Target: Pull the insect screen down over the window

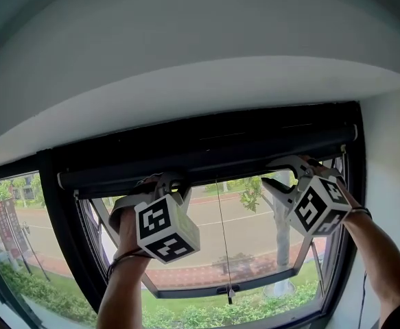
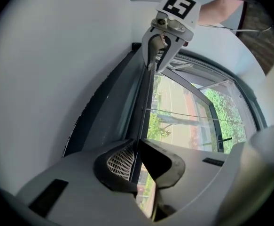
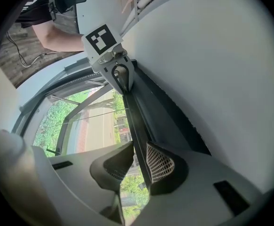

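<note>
The insect screen is rolled up at the top of the window, and its dark pull bar (image 1: 213,162) runs across under the cassette. My left gripper (image 1: 165,181) reaches up to the bar's left part. In the left gripper view its jaws (image 2: 137,153) are pinched on the bar's thin edge (image 2: 144,102). My right gripper (image 1: 292,168) is raised to the bar's right part. In the right gripper view the bar (image 3: 133,112) passes between its pads (image 3: 160,164), close to the meshed one, with daylight showing beside the other. It stands open around the bar.
A thin pull cord (image 1: 223,238) hangs from the bar's middle to a small tassel (image 1: 230,295). The black window frame (image 1: 62,238) surrounds the opening, with an outward-tilted sash (image 1: 220,290) beyond. White wall (image 1: 186,46) curves overhead. Street and trees lie outside.
</note>
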